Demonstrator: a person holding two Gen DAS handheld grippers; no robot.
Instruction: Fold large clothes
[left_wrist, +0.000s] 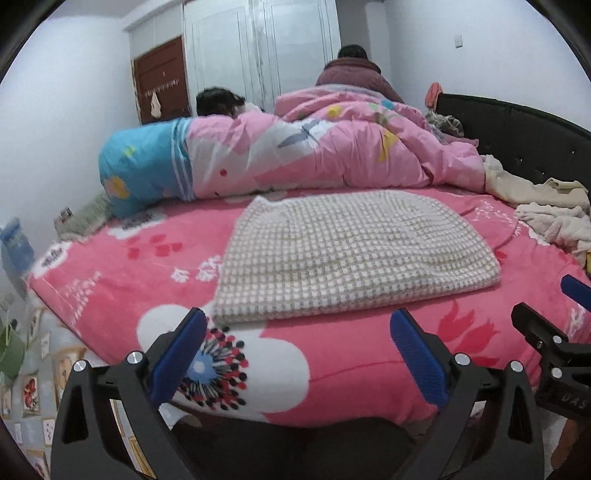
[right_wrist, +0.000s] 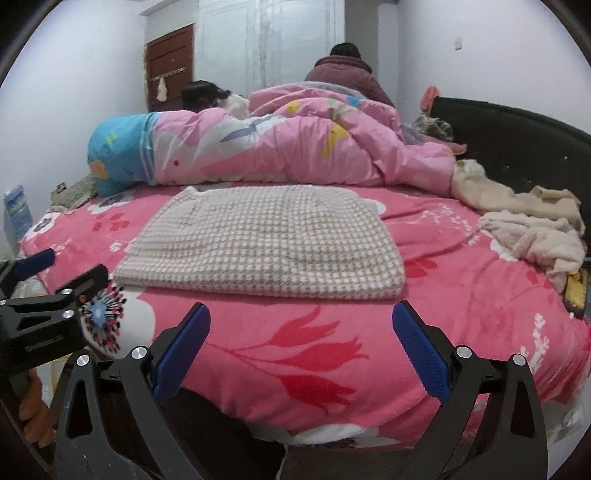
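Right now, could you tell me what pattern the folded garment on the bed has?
A beige-and-white houndstooth check on the folded garment, clearest in the right wrist view.

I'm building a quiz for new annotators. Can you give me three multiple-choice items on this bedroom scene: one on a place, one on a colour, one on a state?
1. Where does the checked garment lie?
A. on the pink bedspread
B. on the floor
C. over the headboard

2. What colour are the tongs' pads?
A. red
B. blue
C. green

3. How is the left tongs set?
A. shut on the garment
B. shut on nothing
C. open, holding nothing

Answers: 1 A, it lies folded flat, mid-bed, before the quilt. 2 B, both wrist views show blue pads. 3 C, its pads stand wide apart, short of the garment.
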